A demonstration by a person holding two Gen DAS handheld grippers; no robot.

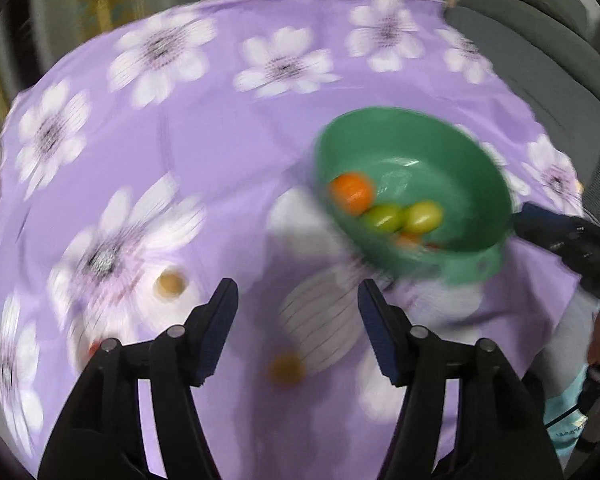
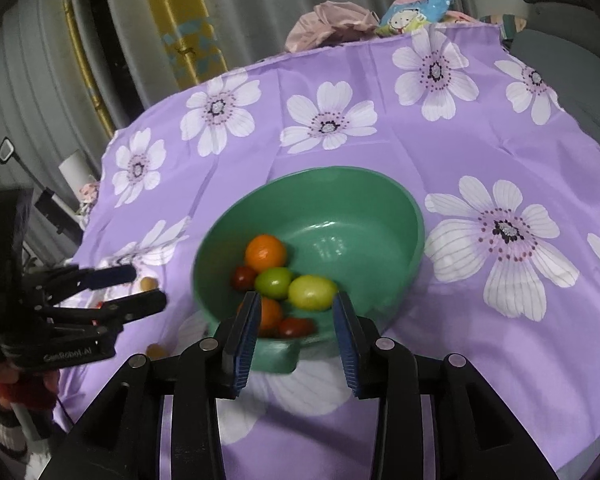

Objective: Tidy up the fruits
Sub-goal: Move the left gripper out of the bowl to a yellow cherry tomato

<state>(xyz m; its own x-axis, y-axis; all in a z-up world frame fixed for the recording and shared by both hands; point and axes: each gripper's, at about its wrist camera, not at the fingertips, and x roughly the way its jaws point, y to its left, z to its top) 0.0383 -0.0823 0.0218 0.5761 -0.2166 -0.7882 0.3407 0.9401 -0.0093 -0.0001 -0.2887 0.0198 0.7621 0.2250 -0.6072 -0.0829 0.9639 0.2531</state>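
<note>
Nearest the right wrist camera, the right gripper point(image 2: 296, 334) stands with its jaws apart, pinching nothing; the near rim and small tab handle of the green bowl point(image 2: 380, 216) lie between and just below its blue pads, apart from them. In the bowl sit an orange point(image 2: 265, 253), a green fruit point(image 2: 274, 282), a yellow-green fruit point(image 2: 312, 292), a second orange fruit point(image 2: 271, 314) and two small dark red fruits point(image 2: 296, 327). To the left, the left gripper point(image 2: 144, 288) hovers over the table's left edge, jaws spread and empty. Beneath it, two small tan fruits point(image 1: 169, 283) lie loose on the purple flowered tablecloth point(image 2: 440, 152), well apart from the bowl. Open cloth stretches beyond and to the right of the bowl. At the far edge lie a pink crumpled cloth point(image 2: 332, 24) and a cartoon-printed packet point(image 2: 416, 12); grey curtains point(image 2: 40, 92) hang behind.
</note>
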